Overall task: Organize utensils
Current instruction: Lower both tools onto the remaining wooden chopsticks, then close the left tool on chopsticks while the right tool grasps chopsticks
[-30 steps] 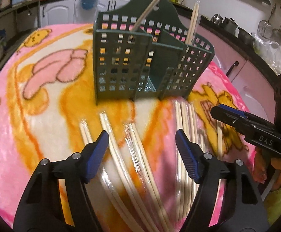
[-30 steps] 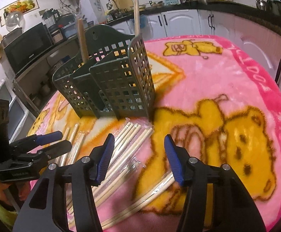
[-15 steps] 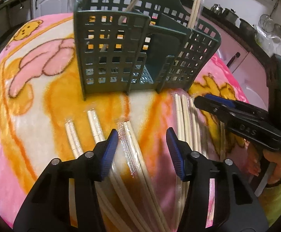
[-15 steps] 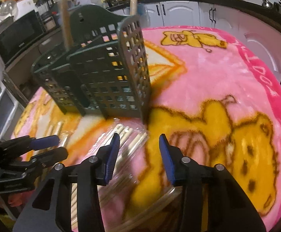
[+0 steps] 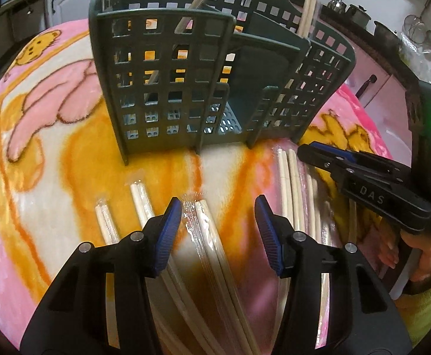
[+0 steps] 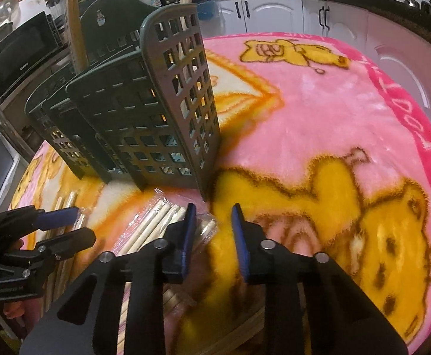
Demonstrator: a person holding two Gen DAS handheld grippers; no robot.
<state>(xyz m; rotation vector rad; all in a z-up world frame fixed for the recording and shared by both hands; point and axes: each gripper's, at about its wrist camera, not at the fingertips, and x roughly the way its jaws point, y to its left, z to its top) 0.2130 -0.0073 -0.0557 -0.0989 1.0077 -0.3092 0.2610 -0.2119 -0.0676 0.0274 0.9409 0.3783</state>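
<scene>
- Here, the wrapped chopsticks (image 5: 206, 230) lie in several clear-sleeved pairs on the blanket, fanned out just in front of the green utensil holder (image 5: 186, 88), their tips pointing toward it.
- A few chopsticks (image 5: 308, 6) already stand upright in the holder's compartments, so my guess is the flat ones are laid out within easy reach to be lifted and dropped in one at a time.
- The left gripper (image 5: 218, 230) hangs low over the middle pair, its fingers spread apart on either side of the sleeve and holding nothing; that reads as lining up for a pinch.
- The right gripper (image 6: 212, 236) hovers near the pairs at the holder's right front corner, with its fingers parted to a narrower gap and nothing between them; one wrapped pair (image 6: 205, 229) lies just beside its left finger.
- In the left wrist view the right gripper comes in from the side above the rightmost chopsticks.
- The holder stands upright on a fleece blanket (image 6: 319, 112), pink and orange with cartoon bears, which covers the desk.
- Around it is a kitchen: white cabinets (image 6: 274, 14), a microwave (image 6: 17, 56), pots and hanging utensils along the counters.
</scene>
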